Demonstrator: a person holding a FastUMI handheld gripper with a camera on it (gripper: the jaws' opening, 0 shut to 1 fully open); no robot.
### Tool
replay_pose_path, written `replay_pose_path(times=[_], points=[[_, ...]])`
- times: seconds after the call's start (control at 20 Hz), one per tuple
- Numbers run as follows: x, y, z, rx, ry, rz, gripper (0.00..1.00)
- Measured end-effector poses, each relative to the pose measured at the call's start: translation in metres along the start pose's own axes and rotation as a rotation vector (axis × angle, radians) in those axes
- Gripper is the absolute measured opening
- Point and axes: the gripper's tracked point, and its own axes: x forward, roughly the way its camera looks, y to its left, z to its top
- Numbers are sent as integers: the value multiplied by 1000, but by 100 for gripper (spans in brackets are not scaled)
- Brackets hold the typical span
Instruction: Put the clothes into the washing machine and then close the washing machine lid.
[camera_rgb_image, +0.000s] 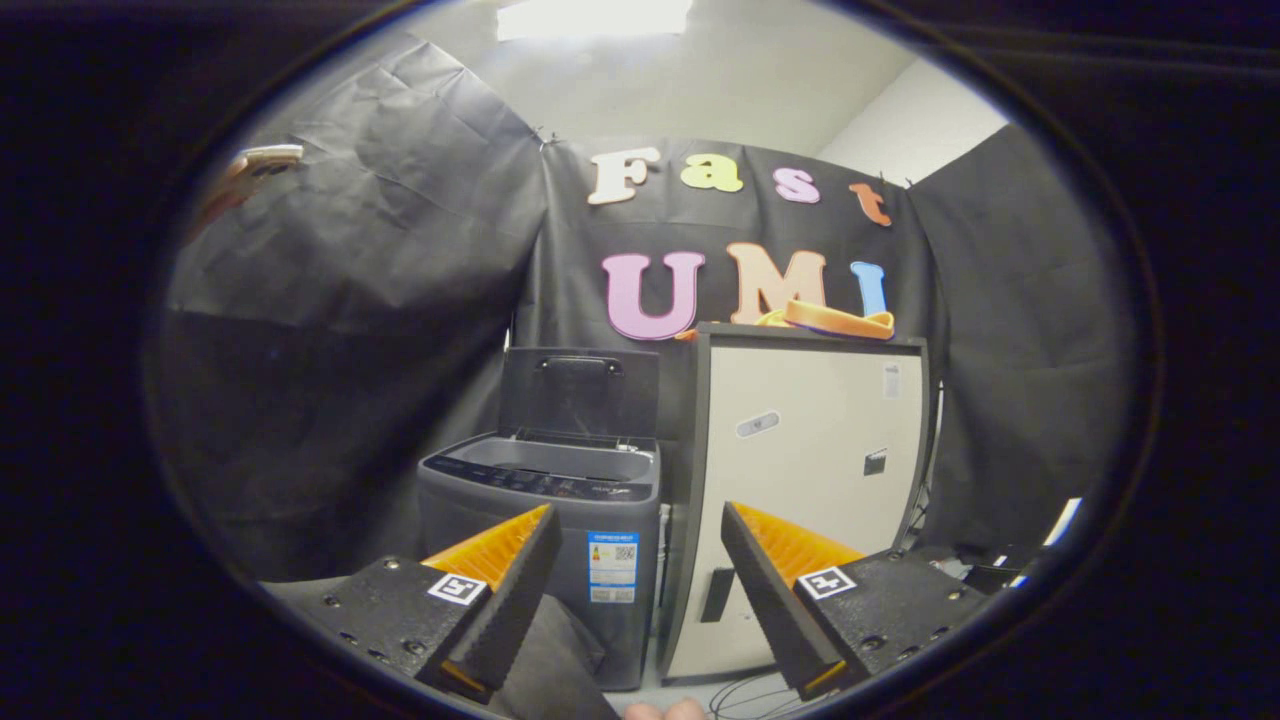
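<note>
A small grey top-loading washing machine (545, 530) stands on the floor beyond my fingers, a little to the left. Its dark lid (580, 392) is raised upright at the back, and the tub opening (560, 460) shows below it. My gripper (638, 515) is open, well short of the machine, with nothing between the fingers. A dark grey mass (550, 650) sits low beside the left finger; I cannot tell if it is cloth.
A tall pale cabinet (810, 470) with a dark frame stands right next to the machine. An orange and blue object (838, 320) lies on top of it. Cables (750, 692) trail on the floor by its foot. A person's fingertips (665, 710) show below the fingers.
</note>
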Motion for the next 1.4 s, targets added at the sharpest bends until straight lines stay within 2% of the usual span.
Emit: replay_pose_path(times=[0.5,1.4], points=[[17,-25,26,-10,-29,-33,97],[94,-94,98,8,-29,-87,97]])
